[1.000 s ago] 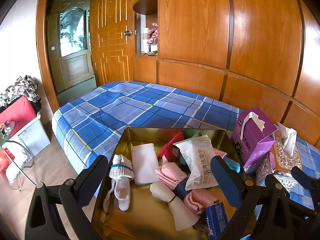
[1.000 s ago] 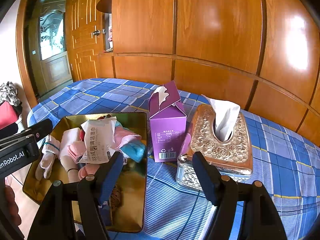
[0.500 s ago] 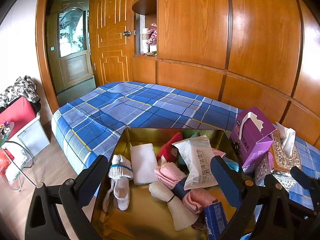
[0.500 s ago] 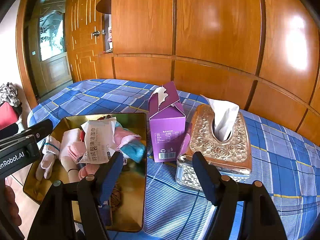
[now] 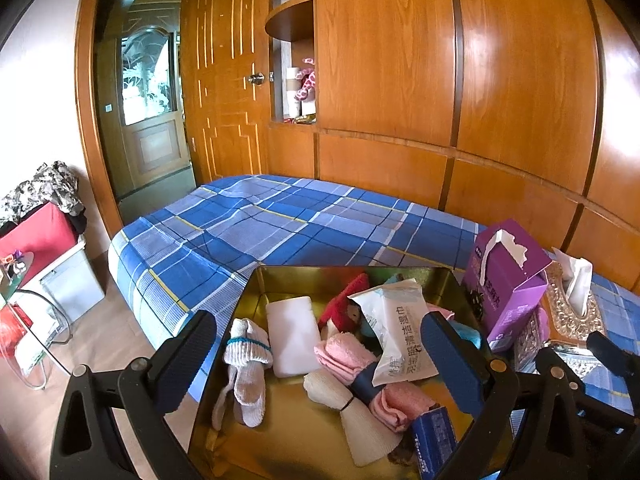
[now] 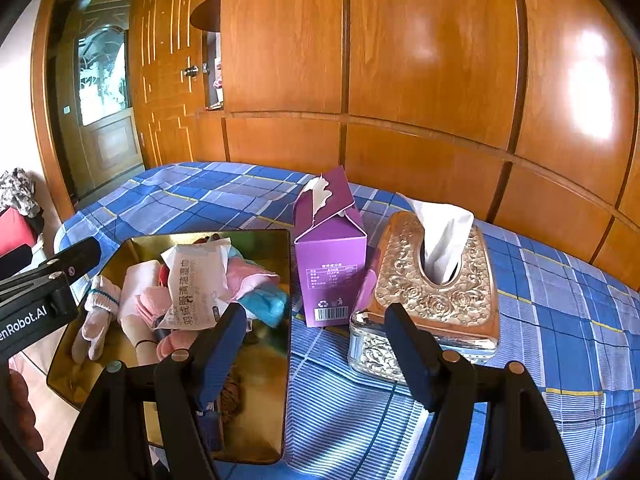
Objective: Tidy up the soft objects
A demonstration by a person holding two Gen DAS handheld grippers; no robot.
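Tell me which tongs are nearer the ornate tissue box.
Right. The right tongs hover open just in front of the ornate tissue box; the left tongs hang open over the gold tray.

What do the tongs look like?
Both tongs are black plastic frames with two long fingers that wear dark blue ribbed pads and round silver bolts at the joints. The left tongs carry white lettering on the side, seen in the right view. The right tongs look the same.

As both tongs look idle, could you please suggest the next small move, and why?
Probably lower the left tongs onto the wipes pack: both tongs hang open and empty, and the pack lies atop the socks in the gold tray, hiding them.
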